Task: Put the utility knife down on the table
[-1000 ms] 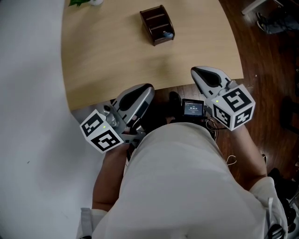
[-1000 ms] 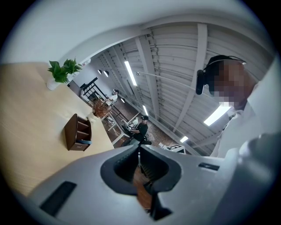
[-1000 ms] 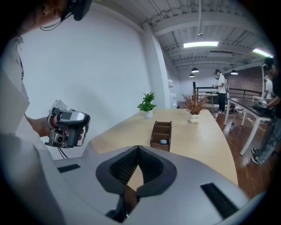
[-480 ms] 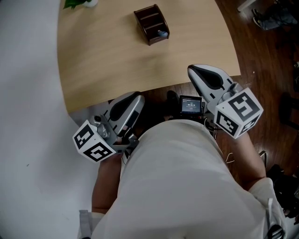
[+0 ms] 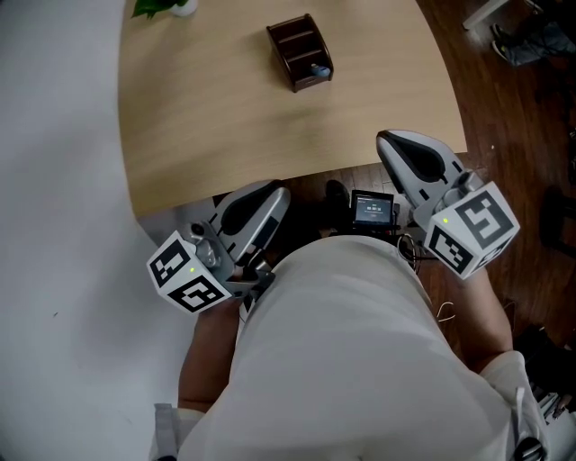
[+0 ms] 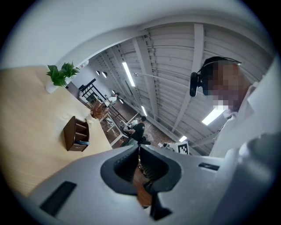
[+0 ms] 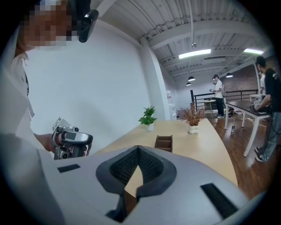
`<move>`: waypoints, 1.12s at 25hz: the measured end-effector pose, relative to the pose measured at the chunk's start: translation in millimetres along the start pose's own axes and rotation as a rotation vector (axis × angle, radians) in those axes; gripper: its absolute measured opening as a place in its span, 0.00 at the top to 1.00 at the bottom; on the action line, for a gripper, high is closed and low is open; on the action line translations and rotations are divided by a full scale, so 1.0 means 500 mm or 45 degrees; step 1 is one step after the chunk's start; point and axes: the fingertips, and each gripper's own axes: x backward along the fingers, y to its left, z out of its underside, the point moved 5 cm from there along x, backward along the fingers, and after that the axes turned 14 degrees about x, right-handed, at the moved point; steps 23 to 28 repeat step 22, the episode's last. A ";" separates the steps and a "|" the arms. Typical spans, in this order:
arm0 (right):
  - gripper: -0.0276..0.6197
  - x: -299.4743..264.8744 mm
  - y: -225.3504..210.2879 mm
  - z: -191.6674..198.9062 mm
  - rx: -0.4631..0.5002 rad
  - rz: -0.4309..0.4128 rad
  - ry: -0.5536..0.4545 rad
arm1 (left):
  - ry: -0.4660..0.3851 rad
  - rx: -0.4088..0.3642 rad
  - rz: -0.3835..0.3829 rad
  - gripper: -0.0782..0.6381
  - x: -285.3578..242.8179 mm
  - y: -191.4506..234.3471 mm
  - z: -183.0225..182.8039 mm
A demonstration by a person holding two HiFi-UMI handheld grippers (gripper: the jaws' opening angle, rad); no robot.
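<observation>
**Item: utility knife.** Not found in any view. It is not on the bare part of the worktop (image 5: 225,117) that shows, and it is not in either hand-held gripper.

**Possible trace.** A small blue item (image 5: 319,68) sits in the front compartment of the brown organiser (image 5: 301,49), which stands at the far side of the worktop. It is too small for me to say whether it is the knife.

**Left hand-held gripper** (image 5: 277,191). My own view along it (image 6: 138,148) shows the jaws brought together at the tips with nothing between them. I hold it below the near edge of the worktop, close to my body and well apart from the organiser.

**Right hand-held gripper** (image 5: 387,140). My view along it (image 7: 138,148) shows the jaws pressed together and nothing gripped. It points up just off the near right corner of the worktop, also well apart from the organiser.

**Other.** A potted plant (image 5: 157,5) stands at the far left edge.

**Progress.** In my judgement the end state is not shown, since no knife rests on the open surface. Nothing is in hand to set down either, so these views do not settle how much of the job is left.
</observation>
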 end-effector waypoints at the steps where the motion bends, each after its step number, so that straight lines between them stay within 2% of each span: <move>1: 0.95 0.000 0.000 0.000 0.002 0.002 0.000 | 0.000 -0.001 0.002 0.88 0.000 0.000 0.000; 28: 0.95 -0.014 -0.007 0.011 0.020 -0.020 0.023 | 0.010 0.015 -0.009 0.88 -0.006 0.006 0.004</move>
